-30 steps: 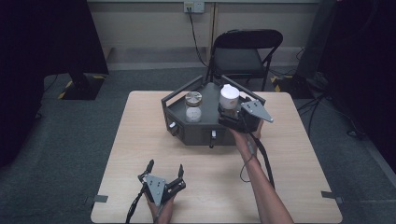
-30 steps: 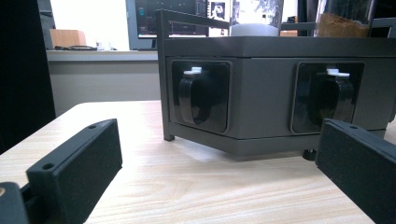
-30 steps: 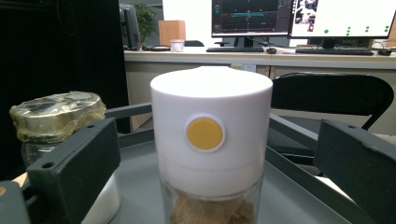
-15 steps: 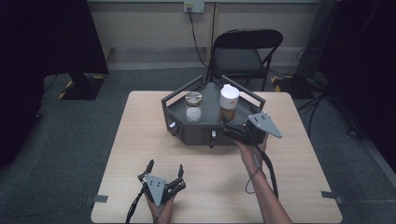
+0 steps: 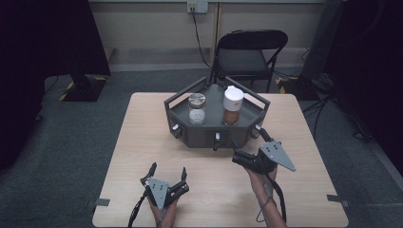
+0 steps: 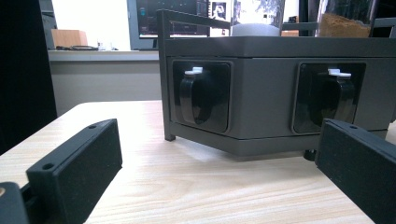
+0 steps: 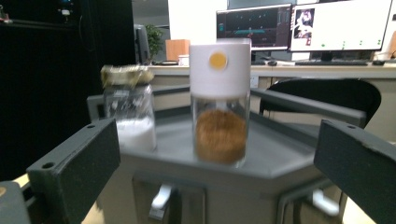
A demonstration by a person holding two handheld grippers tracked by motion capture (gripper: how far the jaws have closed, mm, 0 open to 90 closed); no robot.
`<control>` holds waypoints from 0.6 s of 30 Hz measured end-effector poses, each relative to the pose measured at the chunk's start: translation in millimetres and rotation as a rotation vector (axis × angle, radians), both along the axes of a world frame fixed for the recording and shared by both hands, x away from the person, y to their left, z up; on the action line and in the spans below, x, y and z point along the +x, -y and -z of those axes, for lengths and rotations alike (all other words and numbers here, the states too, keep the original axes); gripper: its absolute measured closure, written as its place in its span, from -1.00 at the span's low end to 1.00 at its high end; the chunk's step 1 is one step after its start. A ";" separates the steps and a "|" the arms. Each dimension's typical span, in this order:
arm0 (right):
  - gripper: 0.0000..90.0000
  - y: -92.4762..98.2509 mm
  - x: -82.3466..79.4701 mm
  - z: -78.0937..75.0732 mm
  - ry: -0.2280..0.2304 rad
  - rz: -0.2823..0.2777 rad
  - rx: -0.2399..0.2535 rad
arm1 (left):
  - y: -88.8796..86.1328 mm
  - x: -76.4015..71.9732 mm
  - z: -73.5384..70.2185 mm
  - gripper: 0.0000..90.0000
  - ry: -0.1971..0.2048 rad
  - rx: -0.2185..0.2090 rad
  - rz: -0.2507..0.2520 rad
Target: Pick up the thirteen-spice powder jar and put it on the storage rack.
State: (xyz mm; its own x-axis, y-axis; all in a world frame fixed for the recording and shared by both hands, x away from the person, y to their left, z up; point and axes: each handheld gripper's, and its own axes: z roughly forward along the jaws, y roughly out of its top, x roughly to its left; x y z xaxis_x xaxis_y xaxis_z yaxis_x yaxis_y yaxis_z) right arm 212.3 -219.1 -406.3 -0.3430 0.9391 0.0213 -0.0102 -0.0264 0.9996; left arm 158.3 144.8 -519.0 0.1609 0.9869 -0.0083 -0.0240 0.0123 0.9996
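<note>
A dark grey six-sided tray (image 5: 185, 128) with a raised rail stands at the table's far middle. On it are a gold-lidded glass jar of white powder (image 5: 196, 108) and a taller white-lidded jar of brown powder (image 5: 233, 105). My right gripper (image 5: 237, 153) is open just in front of the tray's right front; in its own view the brown jar (image 7: 220, 133) and white jar (image 7: 130, 119) stand between its open jaws (image 7: 217, 140), apart from them. My left gripper (image 5: 168, 170) rests open near the front edge, facing the tray's side panels (image 6: 266, 93) and their handles (image 6: 196, 98).
The light wooden table (image 5: 138, 142) has bare room left, right and in front of the tray. A black folding chair (image 5: 249, 52) stands behind the table. Cables trail from both grippers towards the front edge. Monitors (image 7: 303, 25) sit on a desk far behind.
My right gripper has drawn back from above the tray's right side, towards the person and lower, now in front of the tray. The left gripper and both jars have stayed put.
</note>
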 end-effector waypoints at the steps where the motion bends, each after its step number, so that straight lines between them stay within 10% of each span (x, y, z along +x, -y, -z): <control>1: -1.00 -0.3 -3.7 4.3 0.002 0.007 -0.003 | 0.0 0.0 0.0 -1.00 0.000 0.000 0.000; 18: -1.00 12.7 -43.2 57.0 0.007 0.060 0.025 | 0.4 -0.1 0.1 -1.00 0.000 0.000 -0.002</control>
